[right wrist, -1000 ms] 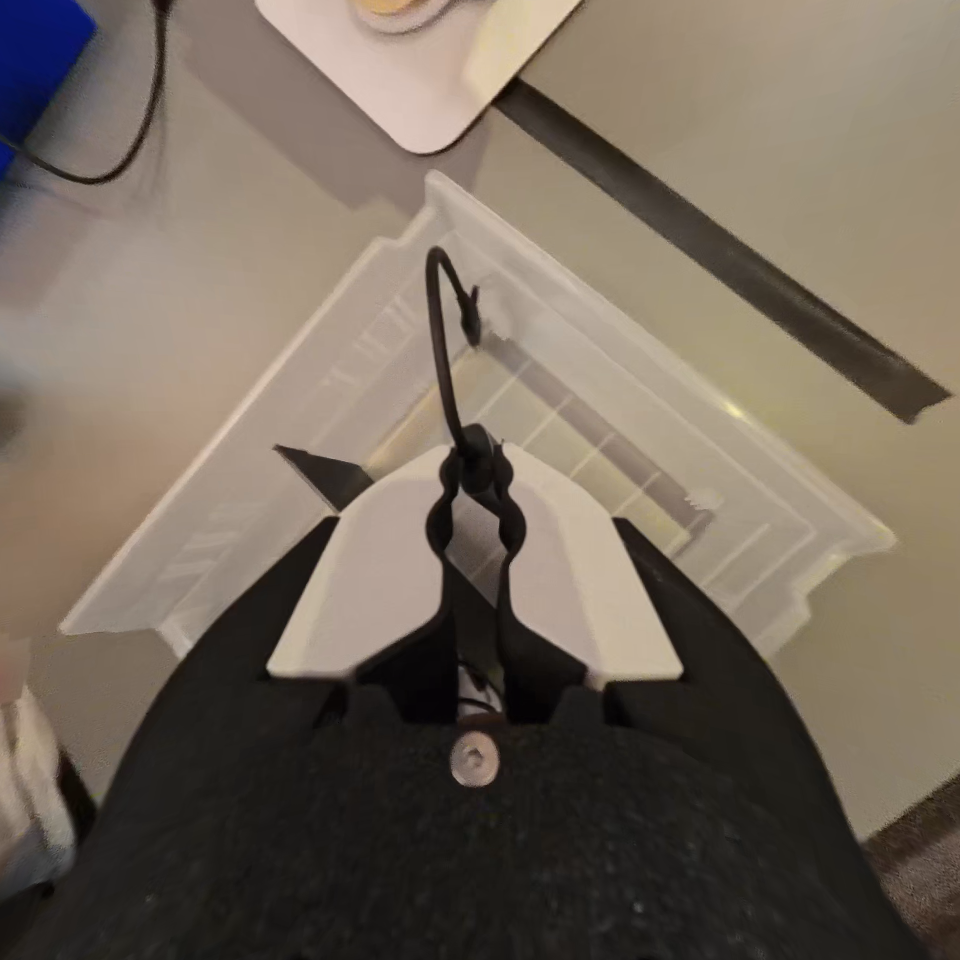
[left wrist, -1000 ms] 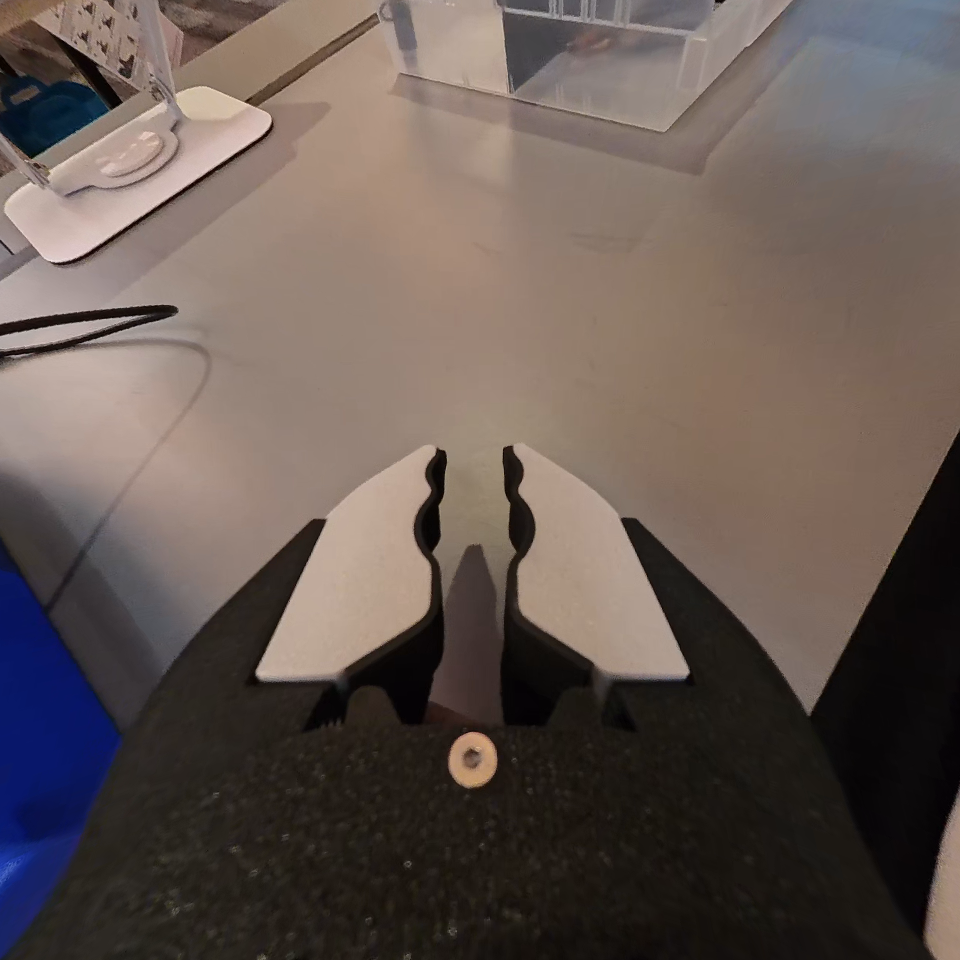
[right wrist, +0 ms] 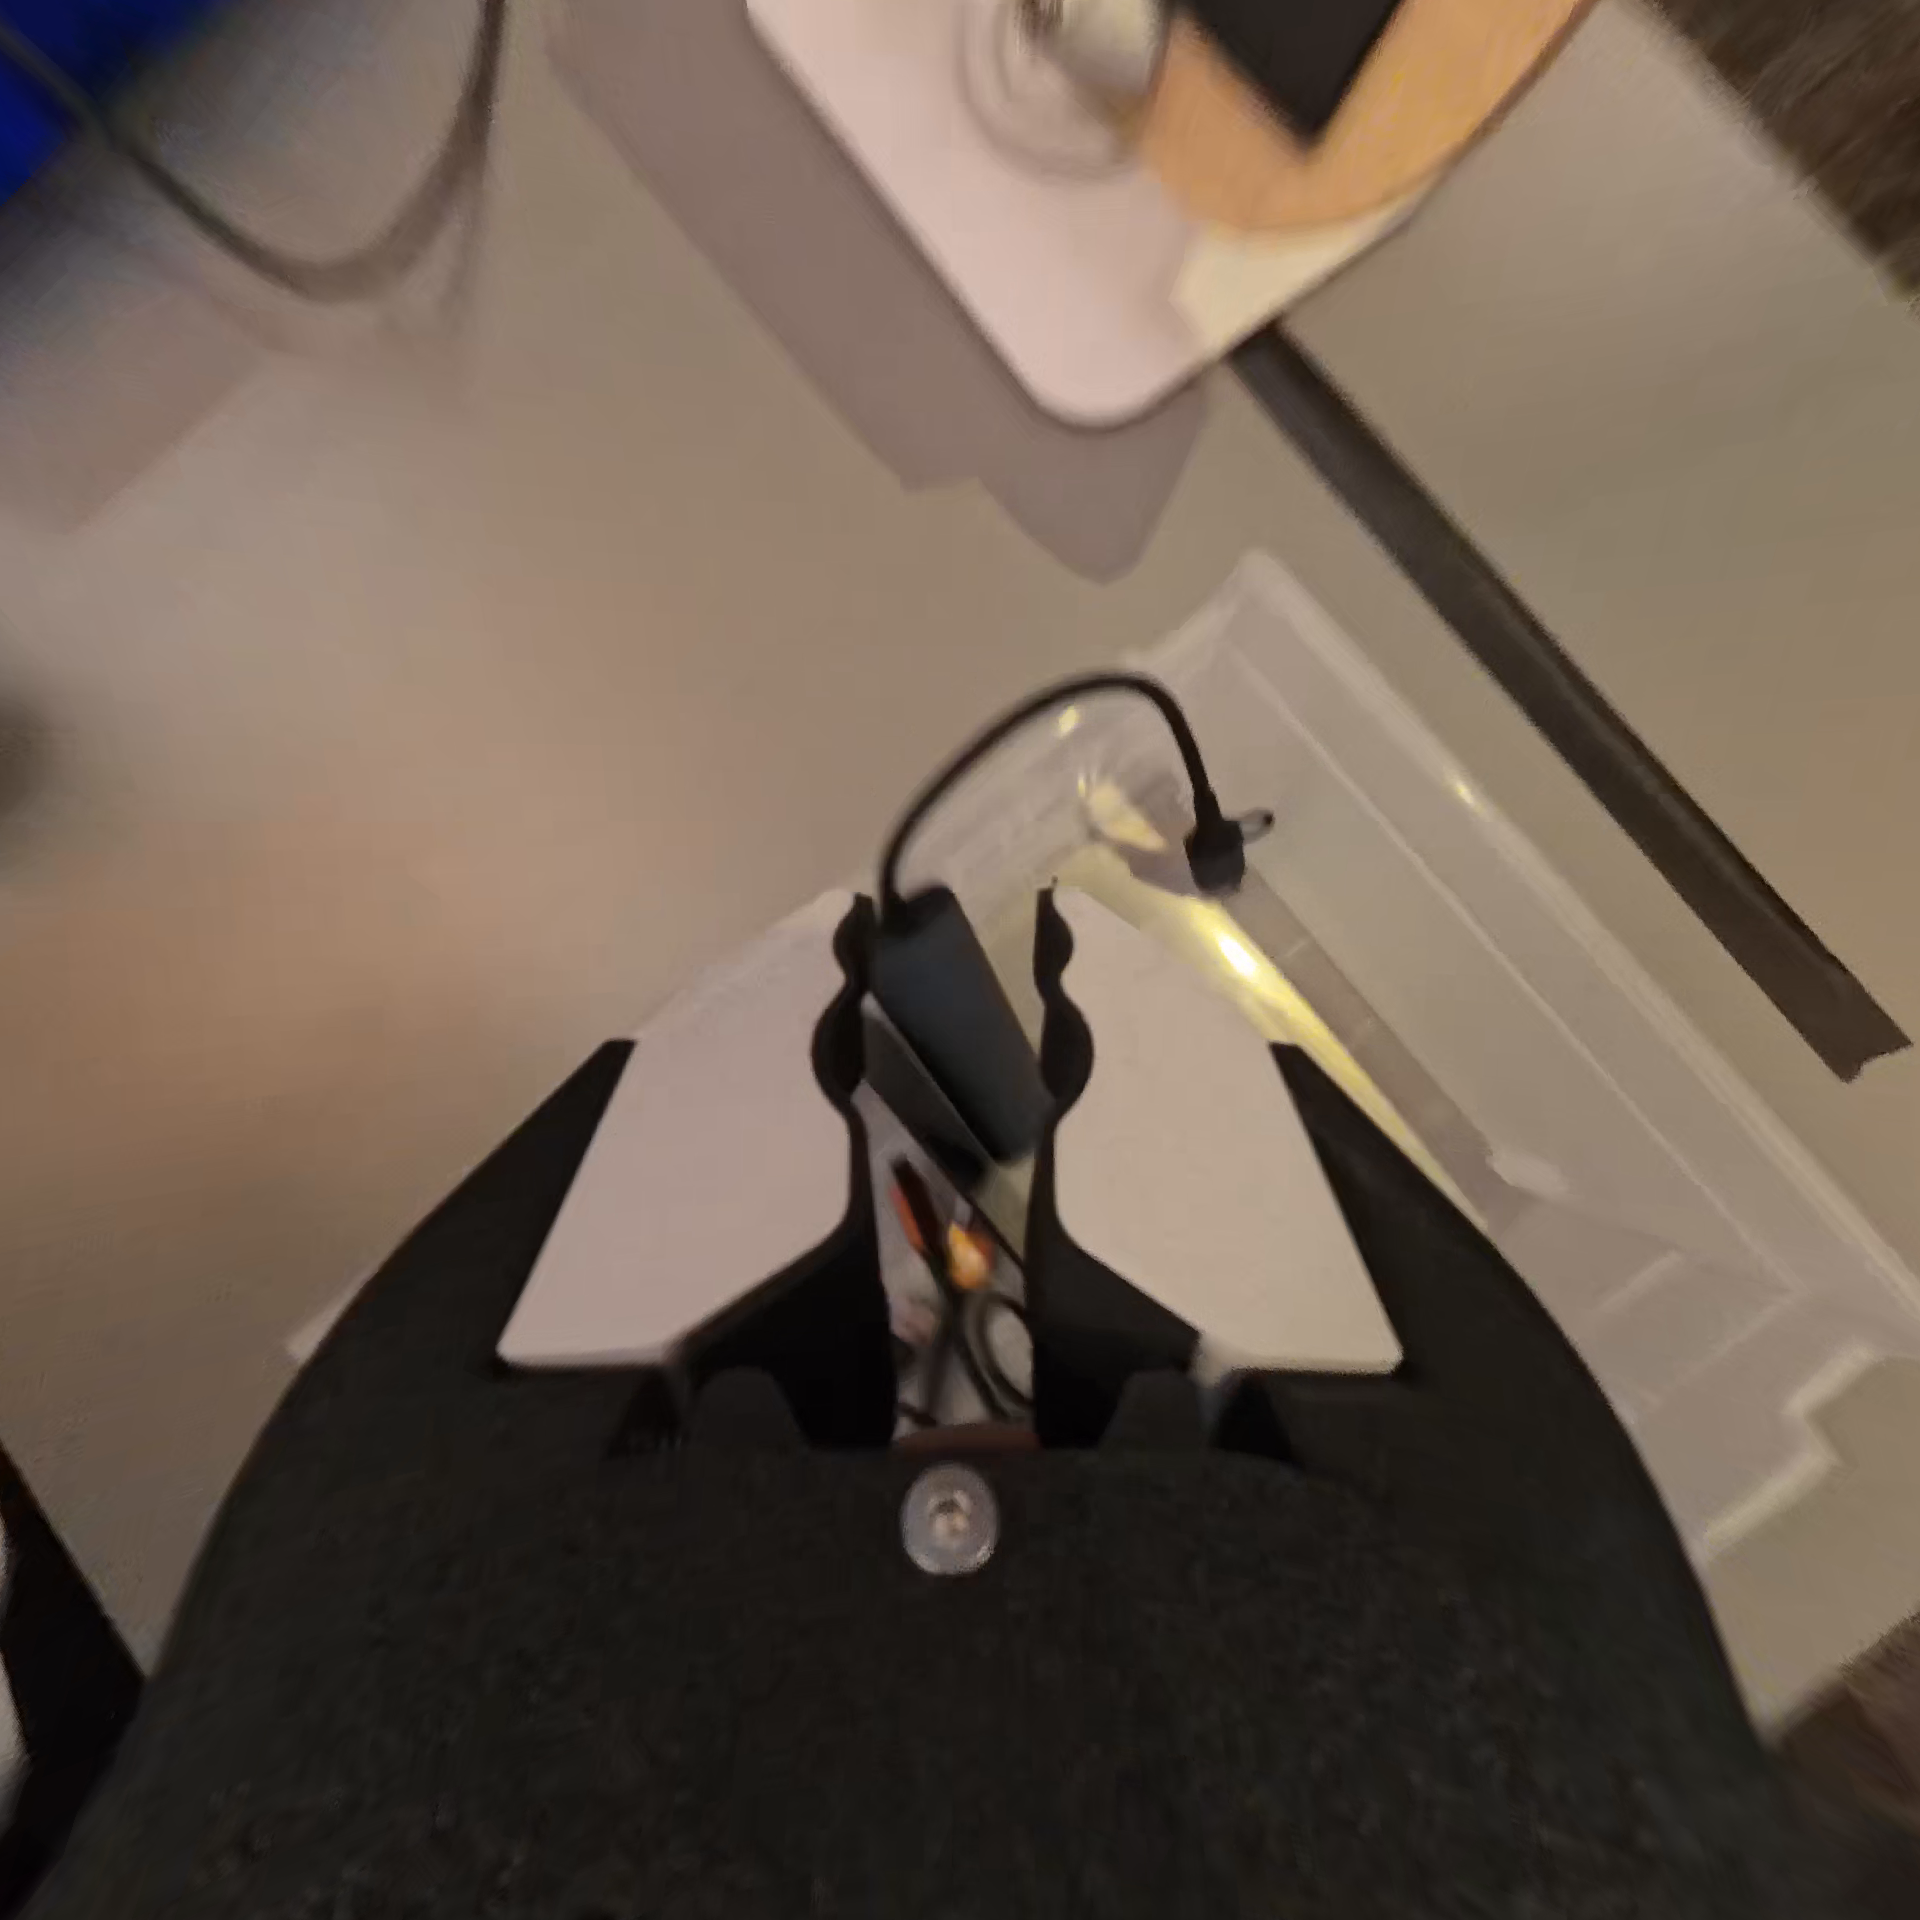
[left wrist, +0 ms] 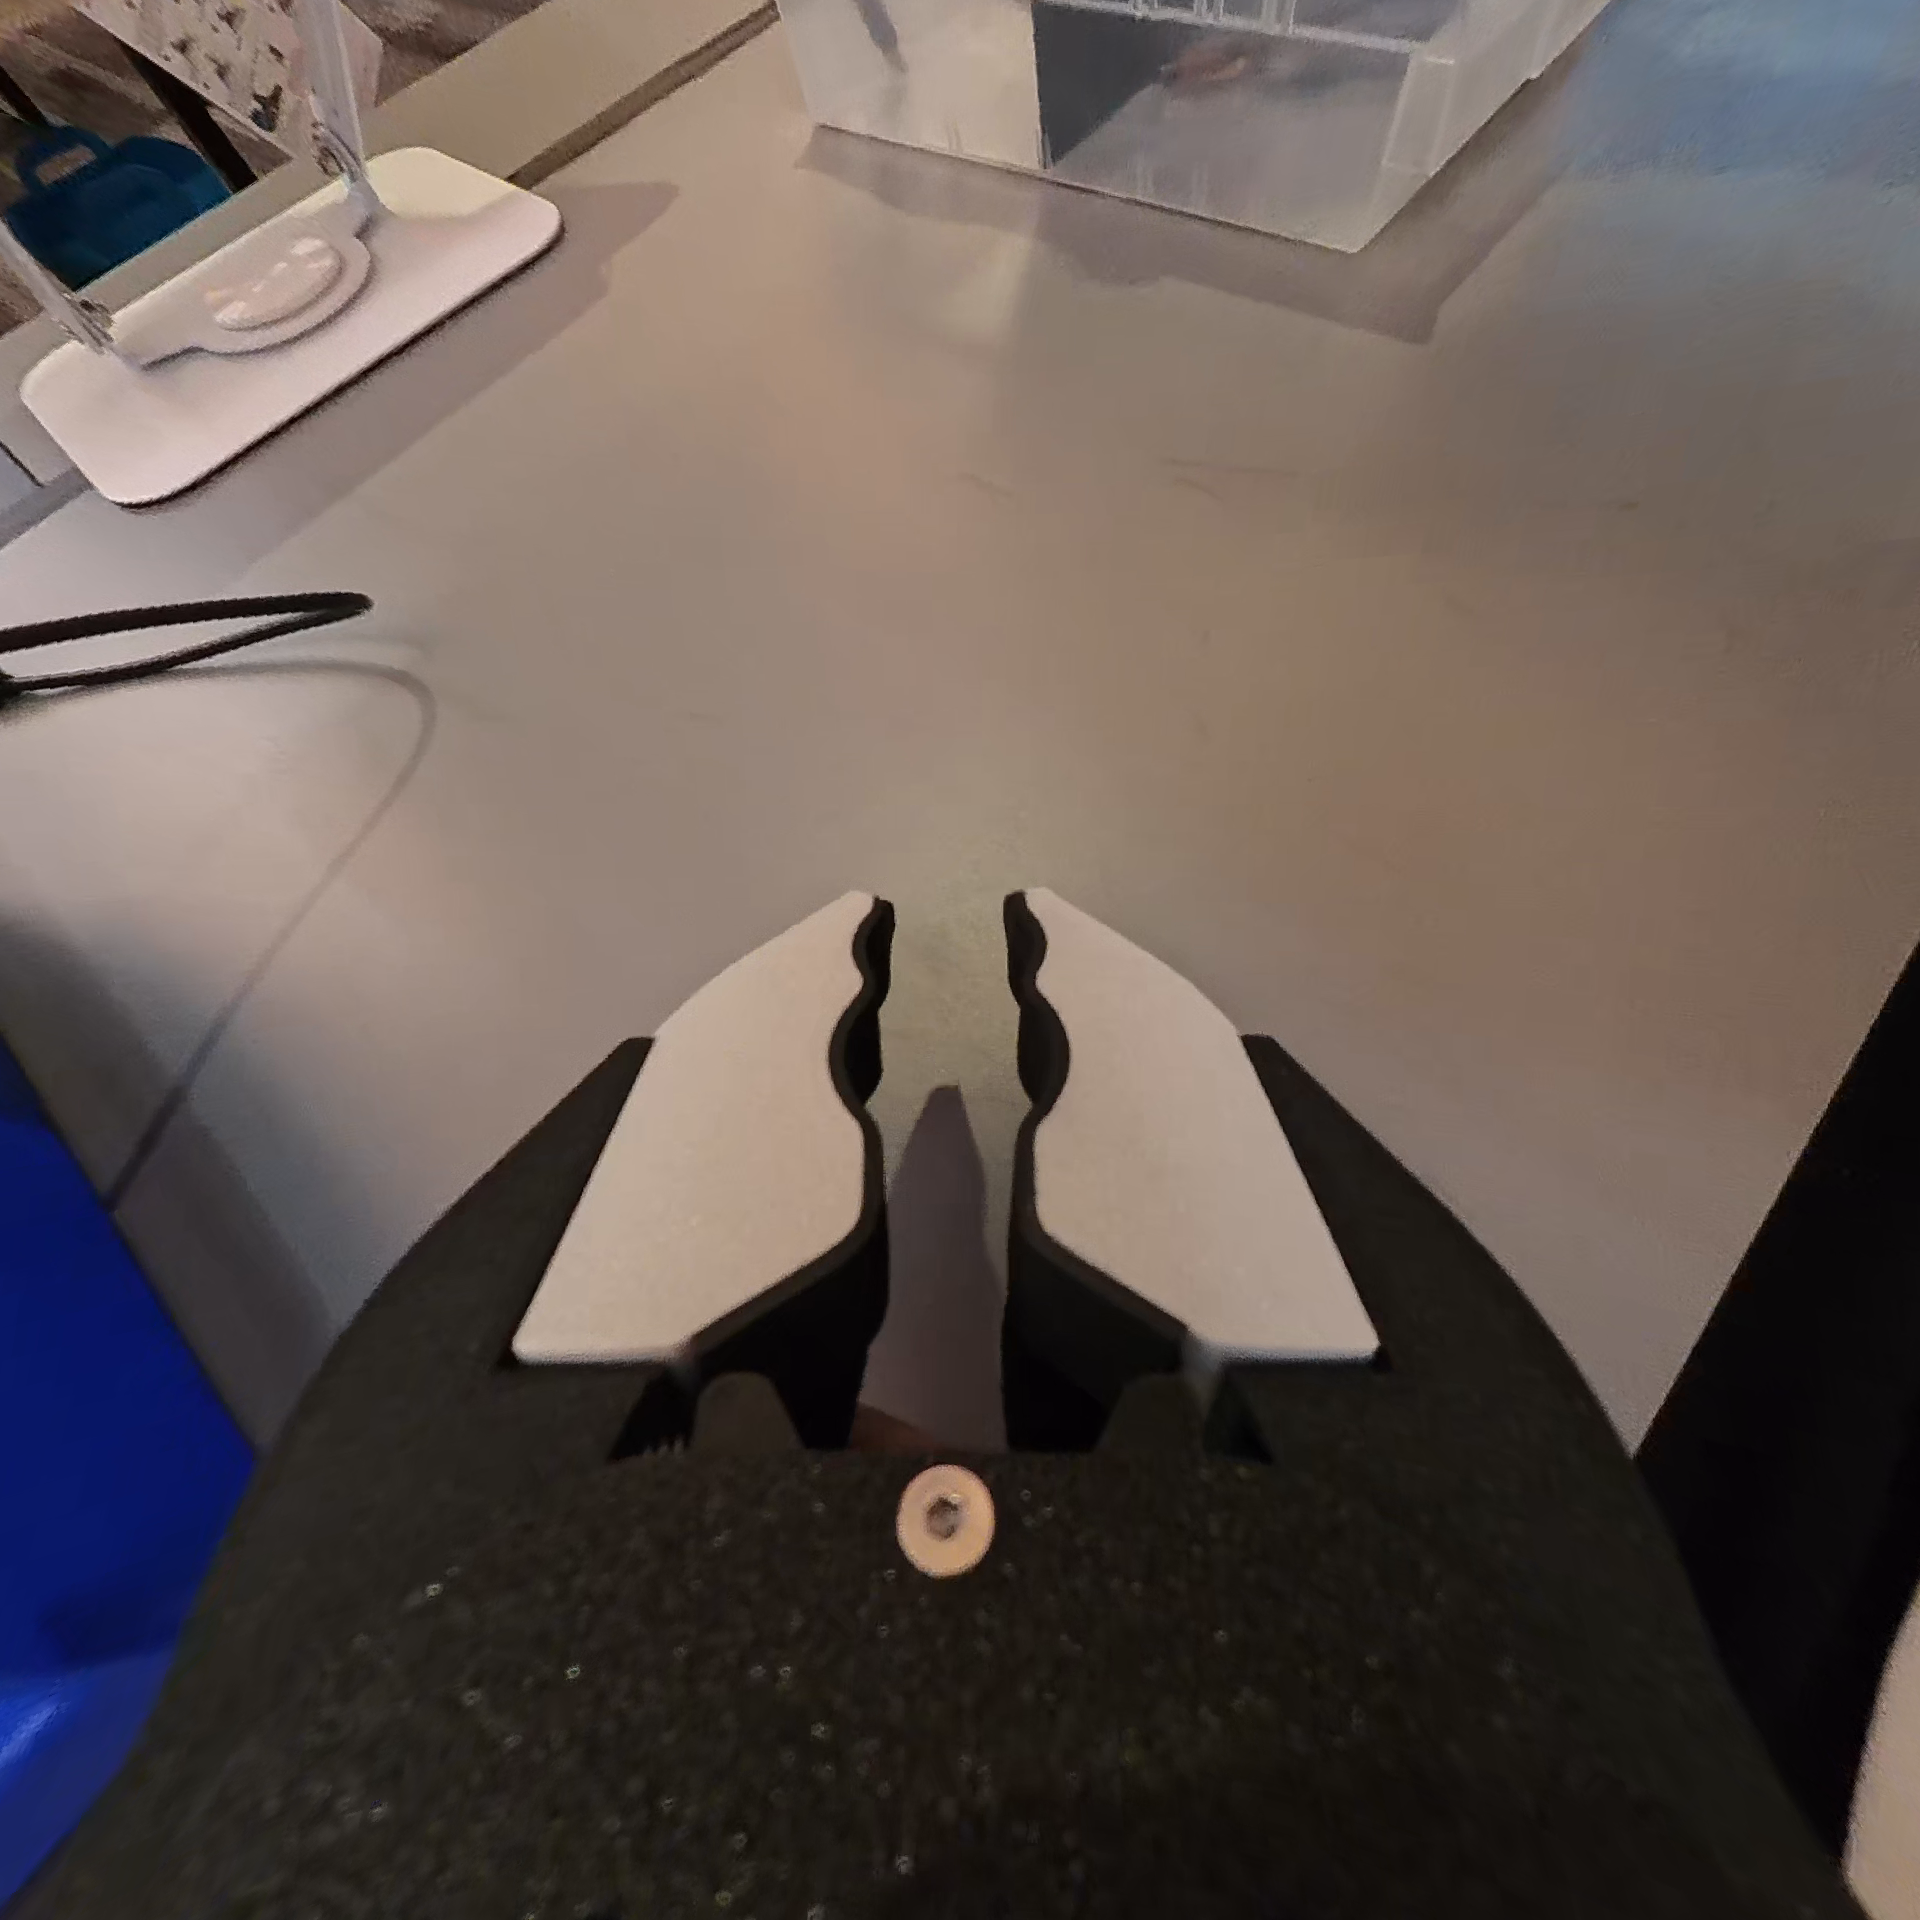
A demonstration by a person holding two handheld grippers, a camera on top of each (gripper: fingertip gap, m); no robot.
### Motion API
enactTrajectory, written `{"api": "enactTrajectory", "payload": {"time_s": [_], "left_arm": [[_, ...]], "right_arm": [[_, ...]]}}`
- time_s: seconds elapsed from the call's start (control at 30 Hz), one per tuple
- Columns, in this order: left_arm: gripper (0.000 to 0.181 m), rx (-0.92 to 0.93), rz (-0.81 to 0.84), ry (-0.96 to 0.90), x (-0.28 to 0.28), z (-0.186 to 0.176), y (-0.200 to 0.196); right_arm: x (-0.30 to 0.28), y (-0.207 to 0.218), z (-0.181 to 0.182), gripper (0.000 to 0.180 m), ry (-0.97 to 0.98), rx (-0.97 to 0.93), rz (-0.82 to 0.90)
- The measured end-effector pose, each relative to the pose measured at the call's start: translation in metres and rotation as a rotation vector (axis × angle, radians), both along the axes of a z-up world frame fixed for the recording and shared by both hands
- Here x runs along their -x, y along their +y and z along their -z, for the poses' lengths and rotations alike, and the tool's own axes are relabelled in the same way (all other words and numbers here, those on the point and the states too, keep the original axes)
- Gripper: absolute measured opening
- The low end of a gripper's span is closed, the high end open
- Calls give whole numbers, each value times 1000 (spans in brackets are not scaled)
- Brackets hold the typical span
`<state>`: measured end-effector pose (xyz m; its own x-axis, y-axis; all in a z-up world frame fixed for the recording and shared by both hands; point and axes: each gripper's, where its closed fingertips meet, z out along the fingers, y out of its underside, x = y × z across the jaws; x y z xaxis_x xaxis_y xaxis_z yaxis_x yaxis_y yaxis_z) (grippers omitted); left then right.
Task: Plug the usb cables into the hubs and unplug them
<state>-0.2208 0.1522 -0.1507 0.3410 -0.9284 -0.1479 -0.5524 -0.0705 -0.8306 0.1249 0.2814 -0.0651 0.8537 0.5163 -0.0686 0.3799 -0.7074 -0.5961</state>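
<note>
In the right wrist view my right gripper (right wrist: 951,914) is over a clear plastic box (right wrist: 1558,1091). Its jaws stand apart. A dark hub (right wrist: 956,1029) lies tilted between them, touching the left finger near the tip and the right finger lower down. The hub's short black cable (right wrist: 1039,707) arcs up and right to its plug (right wrist: 1214,857). More cables (right wrist: 956,1268) show in the box under the jaws. The view is blurred. In the left wrist view my left gripper (left wrist: 948,914) is slightly open and empty, low over the grey table (left wrist: 1143,675).
The clear box (left wrist: 1143,94) stands at the table's far side. A white stand base (left wrist: 291,312) sits far left, also in the right wrist view (right wrist: 935,208). A black cable (left wrist: 187,623) loops at the left edge. A blue object (left wrist: 73,1403) is at the near left.
My right gripper's jaws have spread and the hub has turned from end-on to tilted between them. The right view has shifted and blurred. The left gripper has hardly moved.
</note>
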Motion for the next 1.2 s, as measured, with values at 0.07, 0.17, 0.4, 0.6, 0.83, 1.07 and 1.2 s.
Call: {"api": "enactTrajectory", "payload": {"time_s": [0.07, 0.17, 0.4, 0.6, 0.83, 1.07, 1.2], "left_arm": [[21, -6, -20, -21, 3, -5, 4], [24, -5, -68, -52, 11, -11, 13], [30, 65, -133, -203, 37, -46, 36], [35, 55, -162, -99, 107, -90, 106], [48, -99, -24, 420, 178, -108, 241], [63, 21, 152, 792, 201, -71, 301], [57, 96, 243, 939, 204, -28, 297]], "right_arm": [[28, -4, -28, 23, 168, -129, 67], [82, -47, -49, 24, 369, -343, 110], [201, -185, 47, 24, 512, -334, 88], [221, -209, 77, 24, 469, -268, 49], [229, -199, 74, 25, 578, -229, 4], [235, -207, 79, 25, 593, -204, -1], [237, -207, 80, 25, 633, -179, 7]]}}
